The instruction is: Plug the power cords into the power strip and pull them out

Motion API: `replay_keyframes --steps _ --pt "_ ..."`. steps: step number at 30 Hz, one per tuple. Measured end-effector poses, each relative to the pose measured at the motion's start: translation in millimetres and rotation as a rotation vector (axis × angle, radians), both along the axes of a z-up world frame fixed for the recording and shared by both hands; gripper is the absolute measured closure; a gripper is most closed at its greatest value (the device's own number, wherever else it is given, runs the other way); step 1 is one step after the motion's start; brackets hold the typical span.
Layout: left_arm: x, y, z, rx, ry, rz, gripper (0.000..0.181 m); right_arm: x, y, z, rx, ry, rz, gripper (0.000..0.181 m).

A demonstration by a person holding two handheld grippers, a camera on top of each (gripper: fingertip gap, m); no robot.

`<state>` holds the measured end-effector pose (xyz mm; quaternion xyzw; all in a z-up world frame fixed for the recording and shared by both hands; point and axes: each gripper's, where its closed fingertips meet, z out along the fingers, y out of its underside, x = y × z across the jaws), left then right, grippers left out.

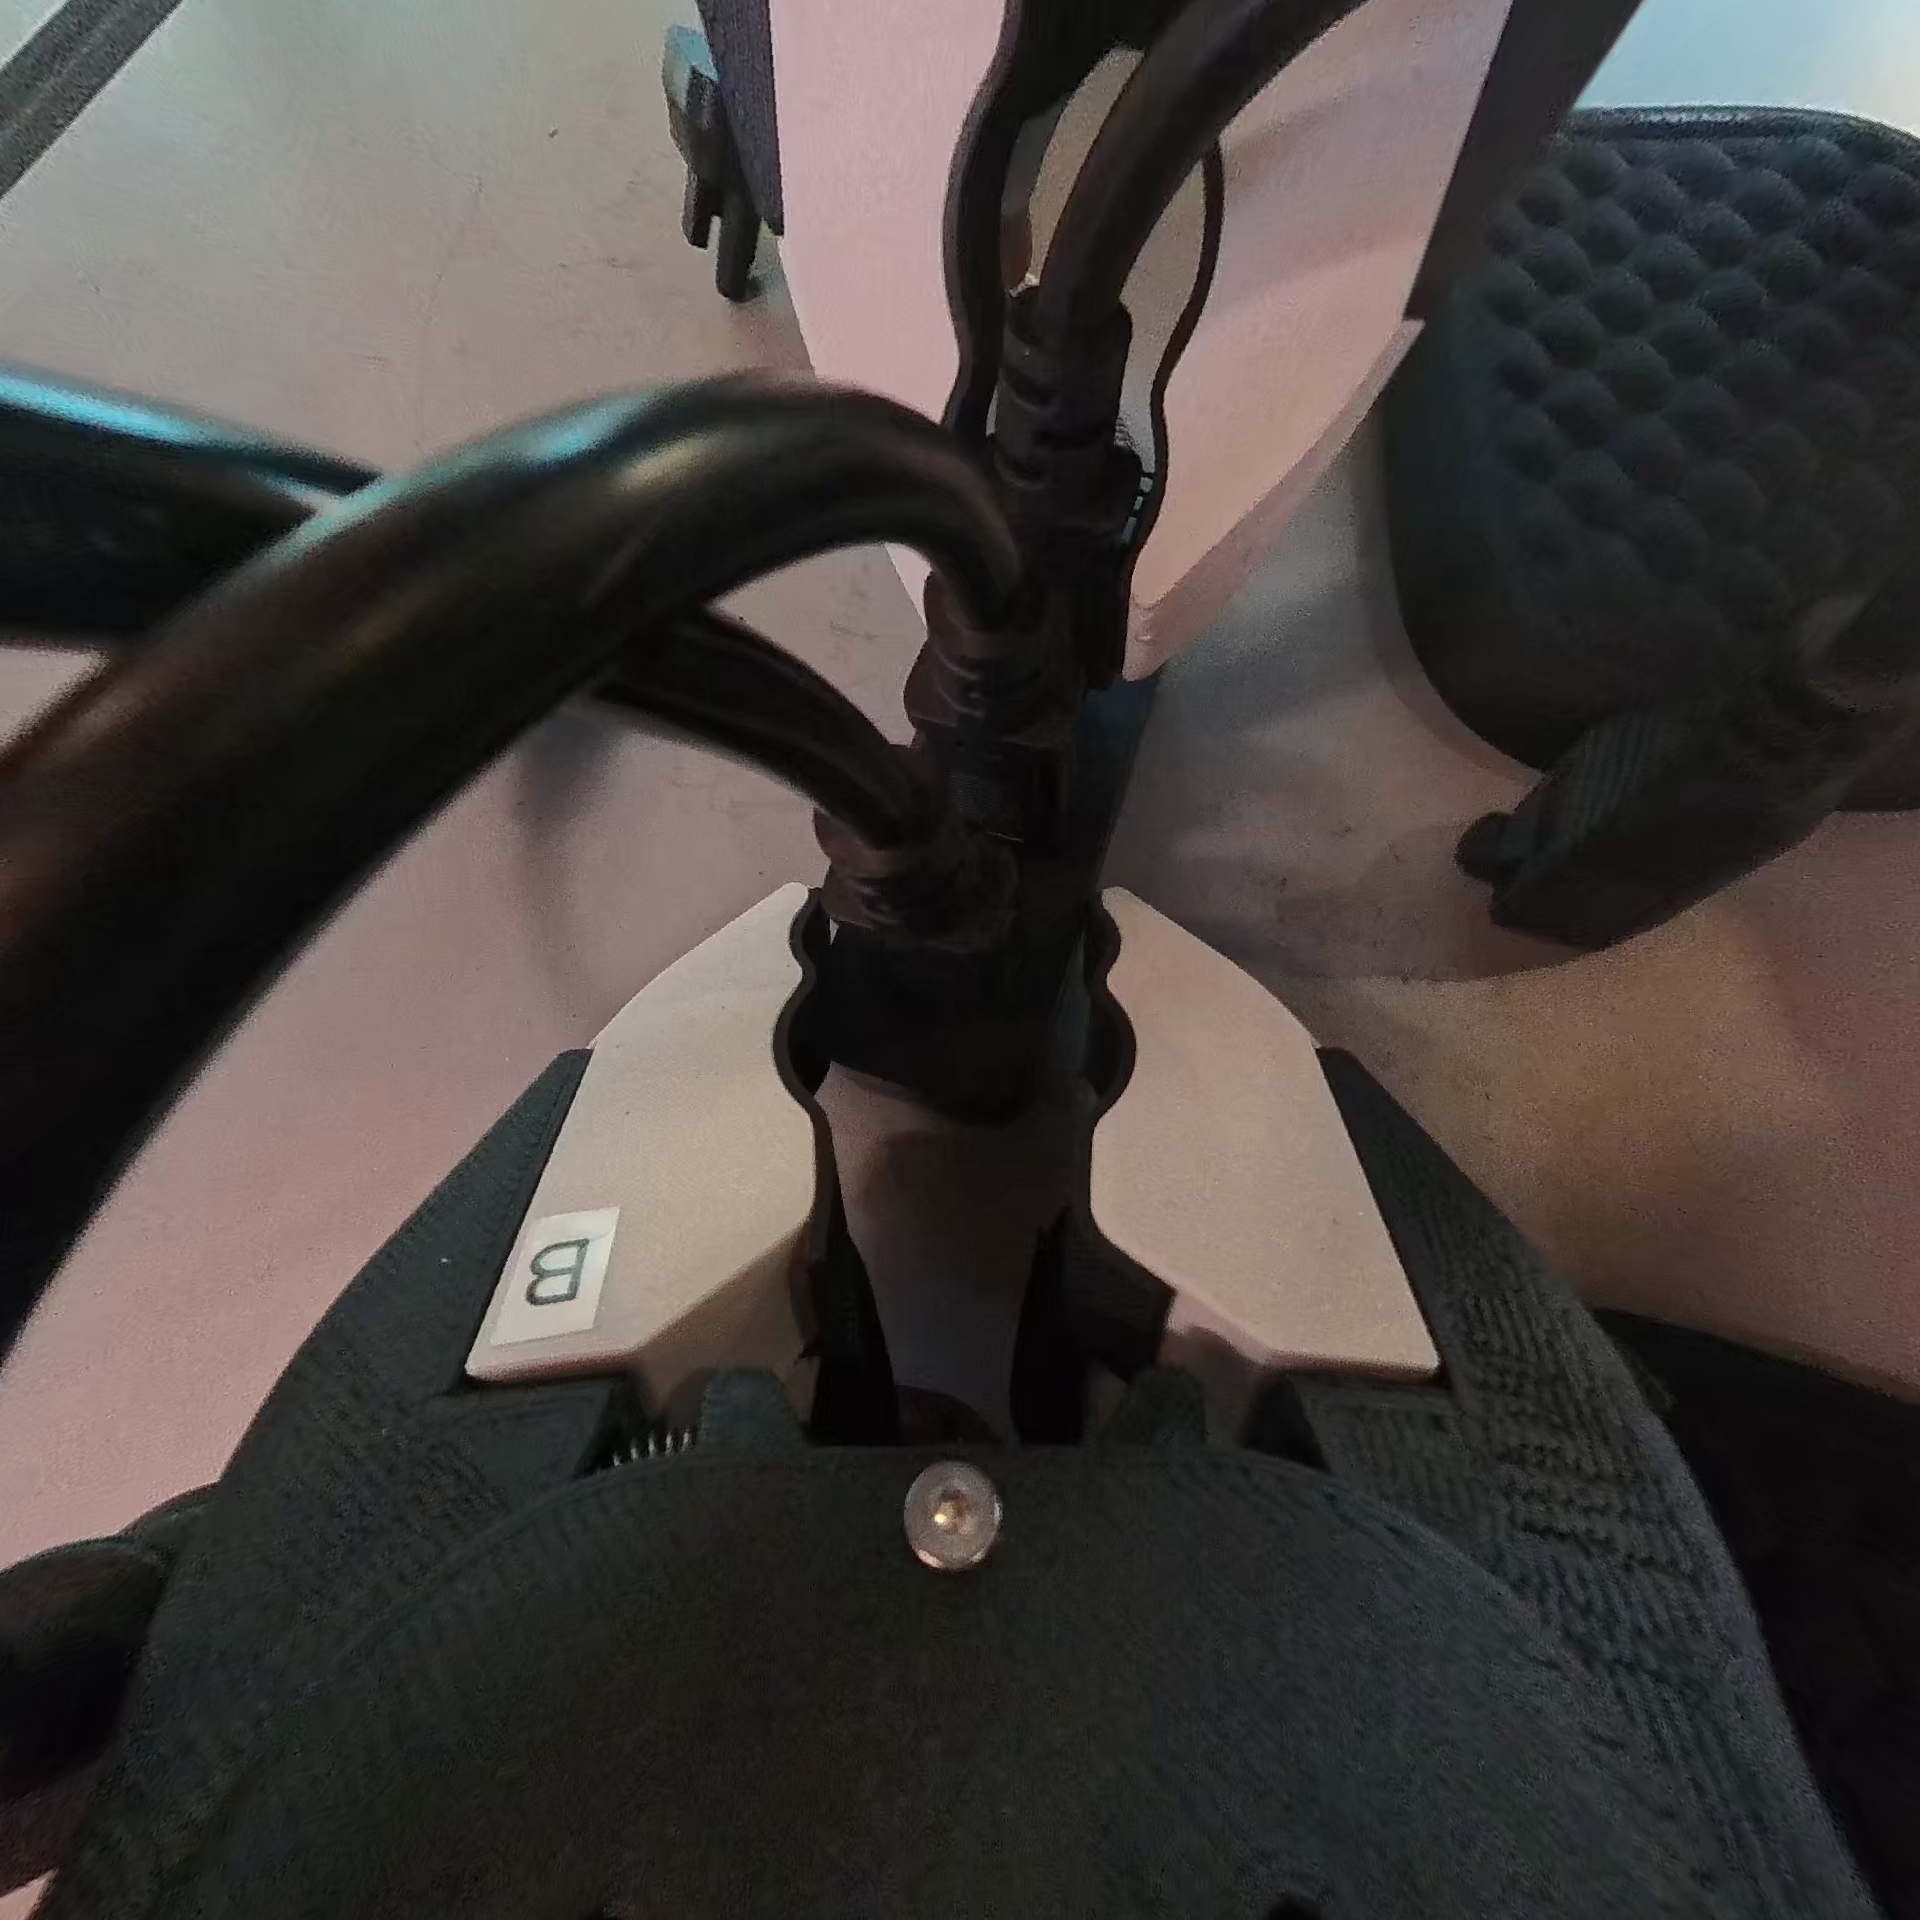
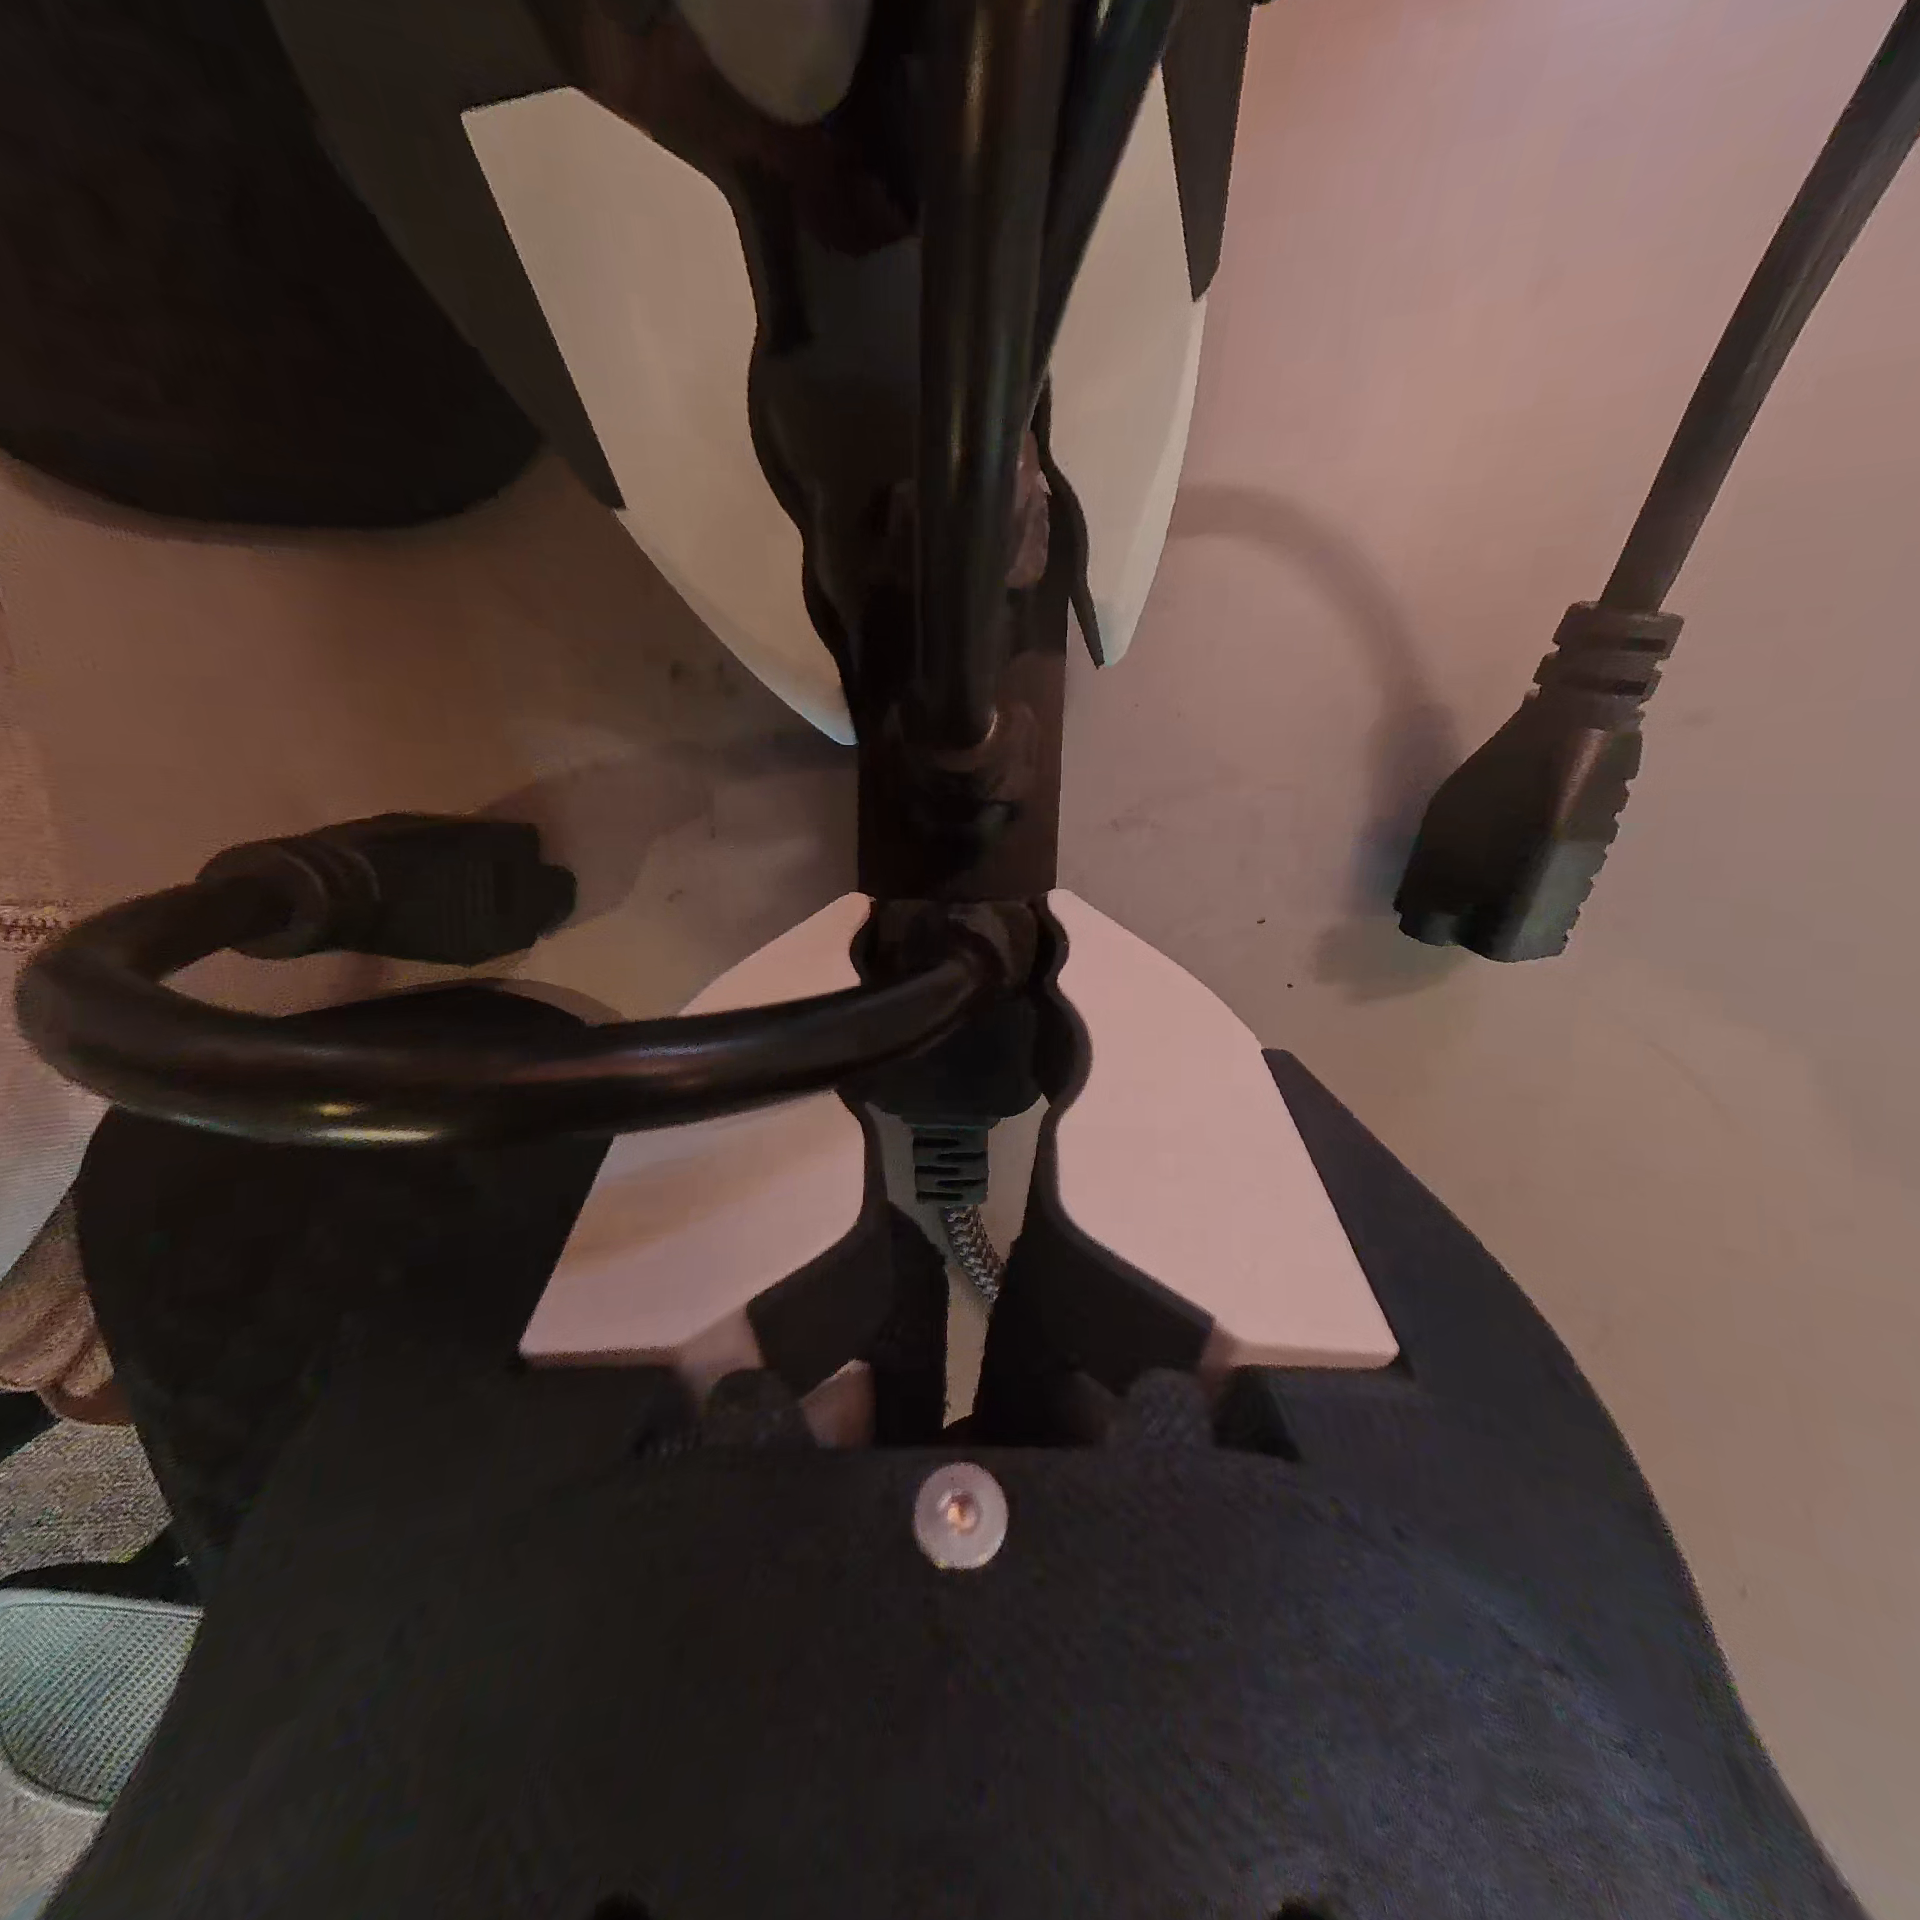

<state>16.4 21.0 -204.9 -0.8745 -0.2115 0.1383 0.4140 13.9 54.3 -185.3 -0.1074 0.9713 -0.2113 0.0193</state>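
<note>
Nearest: black printed housings with a centre screw fill the 6 o'clock half of both wrist views.
Left gripper (image 1: 951,935): pinching a black plug (image 1: 935,997) at the near end of a row of plugs. I cannot tell whether the pads also touch the strip beneath it.
Right gripper (image 2: 956,935): pressed together on the end of the power strip (image 2: 956,831), where its grey braided lead (image 2: 966,1236) exits back between the pads.
Power strip position: spans the gap between the two grippers, running towards 12 o'clock in each view. It sits low over the pale counter (image 2: 1558,312); whether it touches the counter is not visible.
Why held so: judged, one gripper anchors the strip's end so it cannot slide or lift while the other works a plug. The grippers face each other along the strip's length.
Power cords: thick black cords (image 1: 416,582) leave the plug row and arc towards 9 o'clock. One looping cord (image 2: 416,1081) curls round to its own connector (image 2: 436,883) lying at 9 o'clock.
Loose connector (image 2: 1527,821): lies on the counter at 3 o'clock, well apart from the strip, its cord trailing to 1 o'clock.
Step in hand: judged, several plugs look seated, so either the last is being pressed home or the first pulled out. I cannot tell which.
Risk: the stiff cords may twist the strip in the pinch.
</note>
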Motion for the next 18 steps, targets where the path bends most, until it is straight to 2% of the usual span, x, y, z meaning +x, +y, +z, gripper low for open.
replay_keyframes --steps 5,9,13,16,18 --pt "6.4 4.9 0.3 0.010 -0.018 -0.021 0.136 2.9 6.8 -0.7 0.070 -0.057 0.029 0.155" --pt "6.6 4.0 0.6 0.012 -0.014 -0.025 0.136 3.3 6.2 -1.6 0.105 0.007 0.034 0.155" --pt "7.6 4.9 0.6 0.011 -0.015 -0.021 0.136 3.5 6.4 -2.0 0.145 -0.016 0.045 0.154" --pt "7.9 2.8 0.7 0.012 -0.011 -0.024 0.136 4.2 4.9 -2.2 0.108 0.032 0.037 0.155" --pt "9.7 5.7 0.7 0.013 -0.014 -0.038 0.136 6.2 8.9 -2.3 0.110 -0.010 0.031 0.154"
